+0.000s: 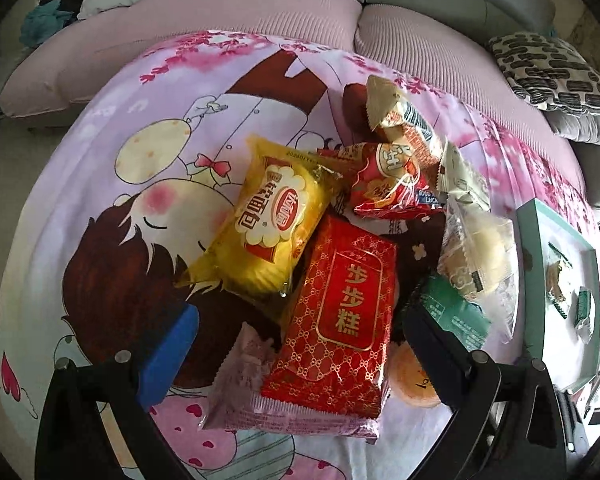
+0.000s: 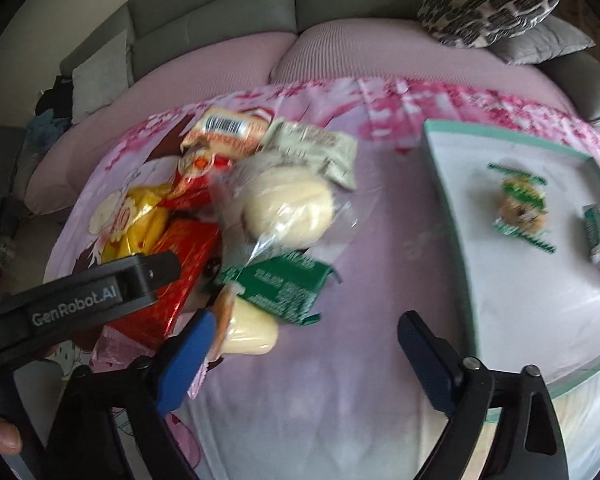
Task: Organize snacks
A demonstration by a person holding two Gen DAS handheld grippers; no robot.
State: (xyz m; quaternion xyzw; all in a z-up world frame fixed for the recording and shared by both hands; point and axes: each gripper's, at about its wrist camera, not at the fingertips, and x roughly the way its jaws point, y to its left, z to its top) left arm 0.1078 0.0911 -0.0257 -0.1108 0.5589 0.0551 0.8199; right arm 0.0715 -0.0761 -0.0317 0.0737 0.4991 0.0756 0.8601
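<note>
Glossy, crinkly snack packets heap on the cartoon-print cloth [image 1: 100, 184]. Left gripper [image 1: 296, 344] gapes over the patterned red foil pack [image 1: 340, 312], not pinching it. Right gripper [image 2: 304, 356] spread, empty, above bare cloth; green-rimmed tray [image 2: 446, 184] lies far right.

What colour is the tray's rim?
Teal green around a white floor, clearest in the right wrist view: tray.

Red gold-patterned packet [image 1: 340, 312], yellow bread bag [image 1: 272, 224], green wrapper [image 2: 284, 284] lying on pink cartoon-print cloth [image 1: 100, 184]; mint-rimmed white tray [image 2: 500, 240]; black-and-white blotched cushion [image 2: 492, 8] sitting behind.
</note>
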